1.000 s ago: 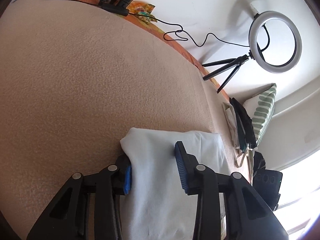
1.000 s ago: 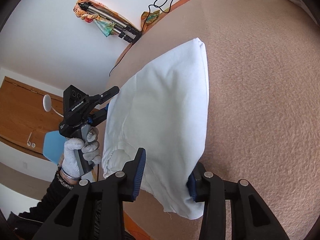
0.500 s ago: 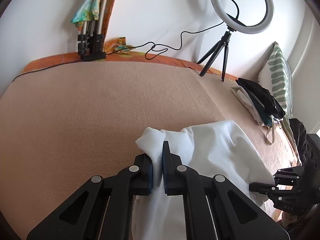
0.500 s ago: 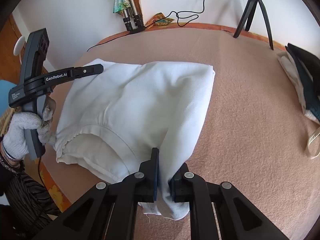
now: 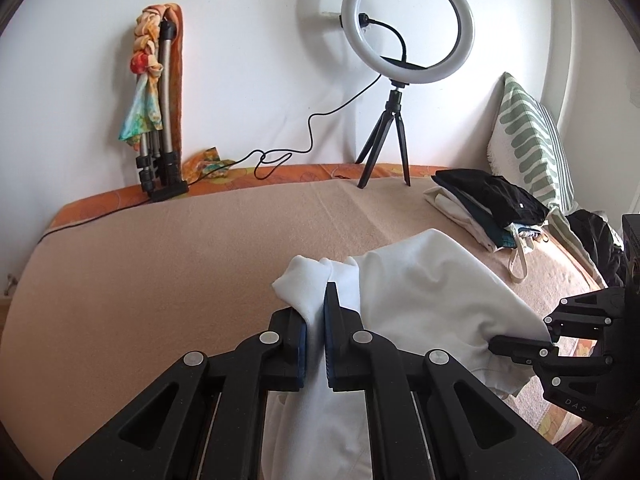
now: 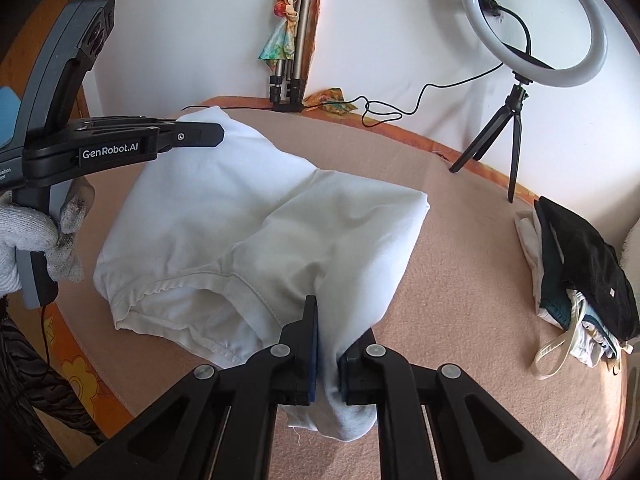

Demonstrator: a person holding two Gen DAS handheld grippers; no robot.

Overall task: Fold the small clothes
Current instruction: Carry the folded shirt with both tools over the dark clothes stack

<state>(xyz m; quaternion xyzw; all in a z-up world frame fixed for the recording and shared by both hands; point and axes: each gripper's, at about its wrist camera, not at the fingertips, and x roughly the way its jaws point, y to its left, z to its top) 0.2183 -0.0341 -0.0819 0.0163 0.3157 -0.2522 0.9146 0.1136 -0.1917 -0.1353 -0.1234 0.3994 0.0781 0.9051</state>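
Two hand-held grippers clamped on one pair of white shorts, lying on a beige blanket.

"GenRobot.AI" printed in white on left hand-held gripper; "DAS" faintly legible on right hand-held gripper. Left hand-held gripper nearly closed, pinching a bunched far corner of the fabric. Right hand-held gripper nearly closed on the near corner, close to the bed's front edge. Open blanket beyond and left of shorts. Folded clothes pile well apart at right; ring light on tripod and folded tripod against the back wall.
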